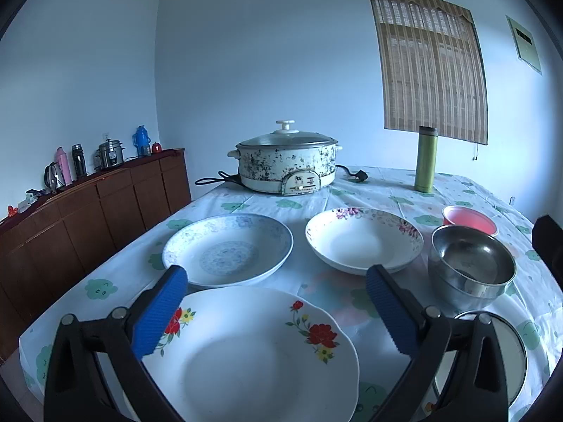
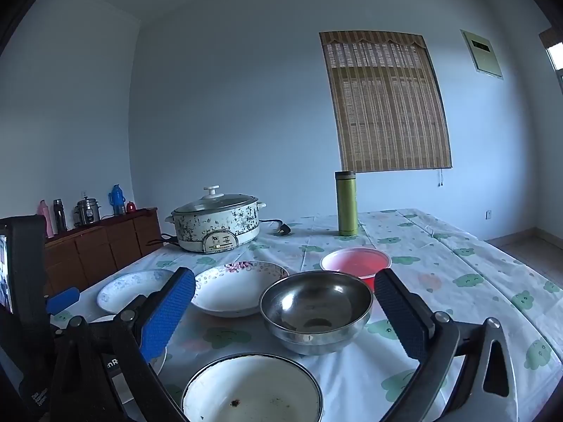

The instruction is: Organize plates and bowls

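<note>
Three plates (image 1: 246,344) and three bowls (image 2: 316,307) lie apart, unstacked.

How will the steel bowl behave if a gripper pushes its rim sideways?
The steel bowl looks thin and shiny, so it is probably light and may slide on the tablecloth. Its rounded base suggests that it could rock or tip. It seems unlikely to break.

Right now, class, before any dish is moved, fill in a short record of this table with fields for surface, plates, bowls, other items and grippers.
surface: table with a cloud-print cloth
plates: red-flower plate nearest; blue-patterned plate and pink-flower plate behind it, none stacked
bowls: steel bowl, red plastic bowl behind it, white enamel bowl nearest
other items: lidded electric pot, green flask upright
grippers: left gripper and right gripper both open, holding nothing
</note>
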